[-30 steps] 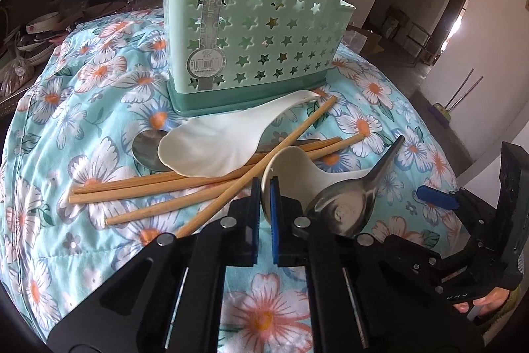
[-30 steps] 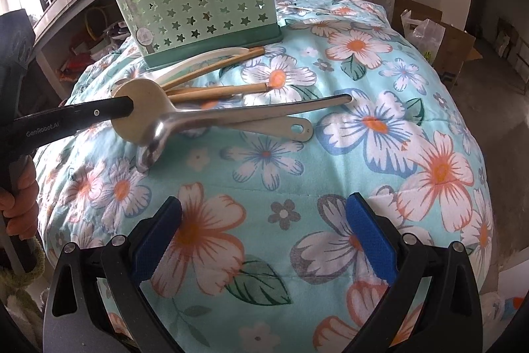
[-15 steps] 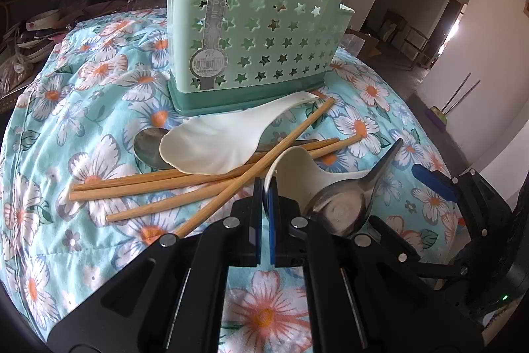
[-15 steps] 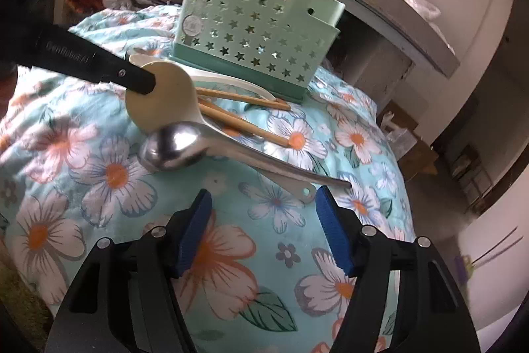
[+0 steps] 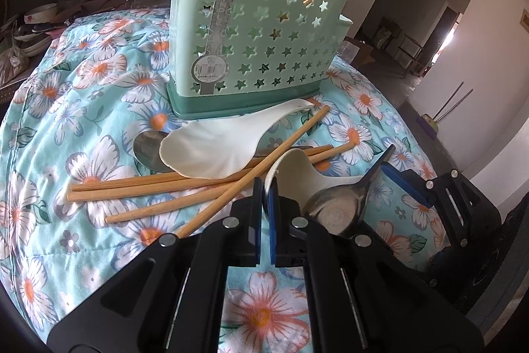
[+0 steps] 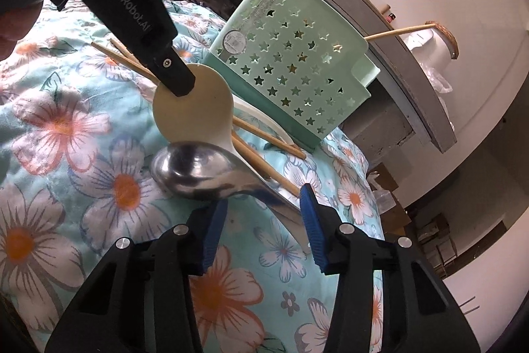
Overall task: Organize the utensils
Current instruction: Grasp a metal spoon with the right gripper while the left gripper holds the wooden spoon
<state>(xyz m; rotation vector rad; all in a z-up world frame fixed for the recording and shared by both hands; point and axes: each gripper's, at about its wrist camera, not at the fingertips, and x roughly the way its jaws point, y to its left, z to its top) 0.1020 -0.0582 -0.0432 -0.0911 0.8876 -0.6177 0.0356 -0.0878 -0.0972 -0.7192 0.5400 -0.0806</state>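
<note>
Left wrist view: the left gripper (image 5: pixel 263 187) has its fingers pinched tight on the rim of a cream plastic spoon (image 5: pixel 299 169), whose bowl stands on edge over the floral turquoise quilt (image 5: pixel 82 95). Just to its right lies a shiny steel ladle-shaped spoon (image 5: pixel 337 207), bowl up, its handle running off to the upper right. Behind these, a flat white rice paddle (image 5: pixel 218 143) rests across several wooden chopsticks (image 5: pixel 148 184) and partly covers another metal spoon (image 5: pixel 147 149). A mint-green plastic utensil caddy with star-shaped holes (image 5: pixel 264 38) stands upright further back, two chopsticks poking out of its top. In the right wrist view, the right gripper (image 6: pixel 263 214) has just been closing; its blue-padded fingers (image 6: pixel 310 214) stand half apart either side of the steel spoon's handle, and I cannot see them pressing it.
</note>
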